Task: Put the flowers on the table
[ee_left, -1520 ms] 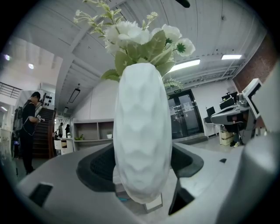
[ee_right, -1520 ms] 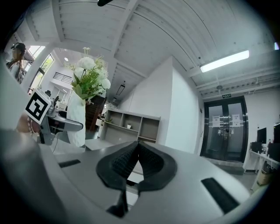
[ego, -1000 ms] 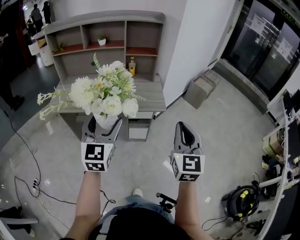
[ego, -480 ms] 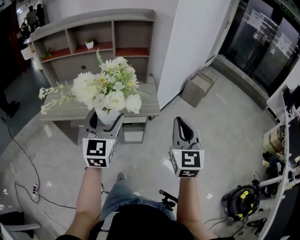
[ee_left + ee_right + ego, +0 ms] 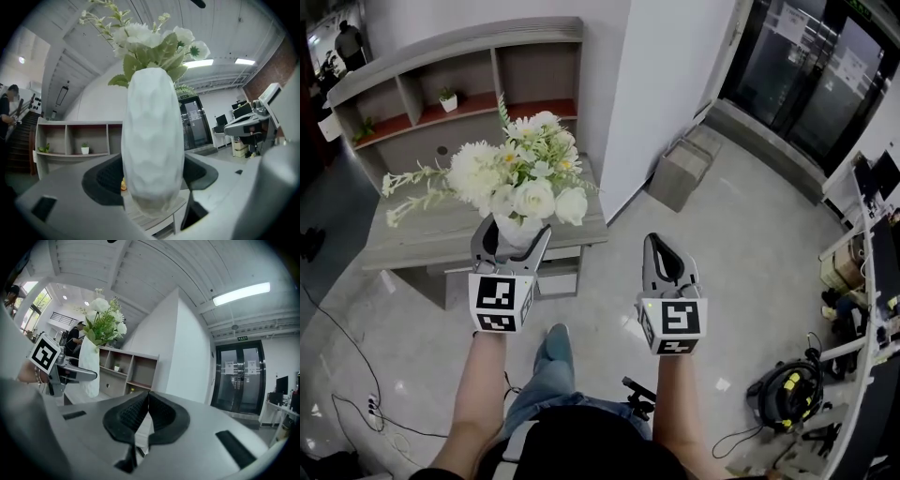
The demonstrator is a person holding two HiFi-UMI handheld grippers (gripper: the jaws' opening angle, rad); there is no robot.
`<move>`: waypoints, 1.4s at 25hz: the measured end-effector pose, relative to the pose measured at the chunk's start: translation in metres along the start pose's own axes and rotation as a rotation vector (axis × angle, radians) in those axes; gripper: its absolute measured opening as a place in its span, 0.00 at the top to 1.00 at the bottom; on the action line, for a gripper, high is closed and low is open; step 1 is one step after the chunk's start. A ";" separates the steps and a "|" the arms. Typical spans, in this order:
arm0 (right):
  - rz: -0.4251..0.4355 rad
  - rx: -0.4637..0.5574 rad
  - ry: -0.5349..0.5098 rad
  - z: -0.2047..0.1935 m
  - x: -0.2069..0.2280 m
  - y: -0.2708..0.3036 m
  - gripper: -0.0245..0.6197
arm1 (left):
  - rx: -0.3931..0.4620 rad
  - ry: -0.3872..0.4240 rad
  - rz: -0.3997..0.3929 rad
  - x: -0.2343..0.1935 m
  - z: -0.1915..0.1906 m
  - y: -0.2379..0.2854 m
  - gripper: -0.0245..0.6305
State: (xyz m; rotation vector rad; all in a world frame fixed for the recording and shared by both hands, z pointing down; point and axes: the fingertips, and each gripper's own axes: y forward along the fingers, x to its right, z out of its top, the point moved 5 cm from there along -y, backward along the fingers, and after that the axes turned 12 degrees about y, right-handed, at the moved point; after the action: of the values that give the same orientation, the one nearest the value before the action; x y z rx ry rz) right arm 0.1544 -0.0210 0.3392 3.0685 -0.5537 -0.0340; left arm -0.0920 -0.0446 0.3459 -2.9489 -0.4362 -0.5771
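White flowers with green leaves [image 5: 520,183] stand in a tall white dimpled vase [image 5: 152,140]. My left gripper [image 5: 511,246] is shut on the vase body, holding it upright, with its dark pads on either side. In the head view the vase sits over the near edge of the grey wooden table [image 5: 412,239]. My right gripper [image 5: 666,258] is held level to the right of the table with its jaws shut and nothing between them. The right gripper view shows the vase [image 5: 90,366] and the left gripper [image 5: 70,373] off to its left.
An open shelf unit [image 5: 459,94] with a small potted plant stands behind the table. A white pillar [image 5: 666,84] rises to the right of it, with a cardboard box [image 5: 680,173] at its foot. Glass doors [image 5: 806,84] are at the far right, and cables [image 5: 356,412] lie on the floor.
Both grippers have moved toward the table, which now lies closer beneath the vase. The grip on the vase is unchanged and the right jaws stay shut.
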 end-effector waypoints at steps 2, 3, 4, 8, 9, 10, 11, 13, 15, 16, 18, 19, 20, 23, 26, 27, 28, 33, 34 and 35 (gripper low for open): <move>-0.008 -0.003 -0.001 0.000 0.003 0.014 0.94 | 0.009 -0.004 -0.008 -0.006 -0.002 0.017 0.39; -0.010 -0.004 -0.003 0.001 0.003 0.022 0.94 | 0.014 -0.007 -0.013 -0.009 -0.004 0.025 0.39; -0.012 -0.005 -0.006 0.001 0.004 0.029 0.94 | 0.017 -0.010 -0.017 -0.011 -0.006 0.033 0.39; -0.024 -0.012 -0.014 -0.003 0.007 0.058 0.94 | 0.020 -0.024 -0.039 -0.019 -0.020 0.064 0.39; -0.028 -0.016 -0.014 -0.004 0.008 0.066 0.94 | 0.021 -0.029 -0.046 -0.021 -0.024 0.073 0.39; -0.033 -0.022 -0.013 -0.005 0.009 0.074 0.94 | 0.022 -0.034 -0.055 -0.023 -0.027 0.081 0.39; -0.037 -0.029 -0.012 -0.006 0.010 0.081 0.94 | 0.024 -0.038 -0.067 -0.025 -0.031 0.090 0.39; -0.047 -0.042 -0.011 -0.007 0.014 0.096 0.94 | 0.030 -0.045 -0.096 -0.026 -0.037 0.108 0.39; -0.056 -0.056 -0.009 -0.008 0.017 0.111 0.94 | 0.036 -0.050 -0.125 -0.028 -0.044 0.127 0.39; -0.060 -0.062 -0.005 -0.009 0.019 0.119 0.94 | 0.038 -0.052 -0.138 -0.028 -0.048 0.136 0.39; -0.070 -0.072 0.004 -0.011 0.025 0.134 0.94 | 0.040 -0.057 -0.160 -0.029 -0.053 0.154 0.39; -0.075 -0.077 0.009 -0.010 0.028 0.141 0.94 | 0.040 -0.059 -0.170 -0.029 -0.055 0.164 0.39; -0.080 -0.082 0.012 -0.009 0.031 0.149 0.94 | 0.038 -0.061 -0.180 -0.030 -0.056 0.174 0.39; -0.097 -0.097 0.018 -0.013 0.039 0.174 0.94 | 0.029 -0.068 -0.210 -0.031 -0.068 0.203 0.39; -0.112 -0.116 0.024 -0.027 0.045 0.203 0.94 | 0.026 -0.077 -0.238 -0.032 -0.092 0.233 0.39; -0.116 -0.123 0.026 -0.031 0.046 0.210 0.94 | 0.026 -0.080 -0.246 -0.032 -0.097 0.241 0.39; -0.119 -0.130 0.028 -0.034 0.046 0.216 0.94 | 0.028 -0.083 -0.255 -0.032 -0.101 0.247 0.39; -0.131 -0.167 0.023 -0.044 0.049 0.233 0.94 | 0.023 -0.089 -0.290 -0.027 -0.116 0.270 0.39; -0.134 -0.174 0.023 -0.046 0.050 0.236 0.94 | 0.019 -0.089 -0.298 -0.026 -0.120 0.275 0.39; -0.137 -0.179 0.024 -0.047 0.050 0.238 0.94 | 0.017 -0.090 -0.305 -0.025 -0.123 0.277 0.39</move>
State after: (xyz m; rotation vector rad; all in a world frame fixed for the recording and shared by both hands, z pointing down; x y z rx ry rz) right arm 0.1194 -0.2601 0.3912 2.9219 -0.3196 -0.0464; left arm -0.0751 -0.3342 0.4370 -2.9191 -0.9057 -0.4661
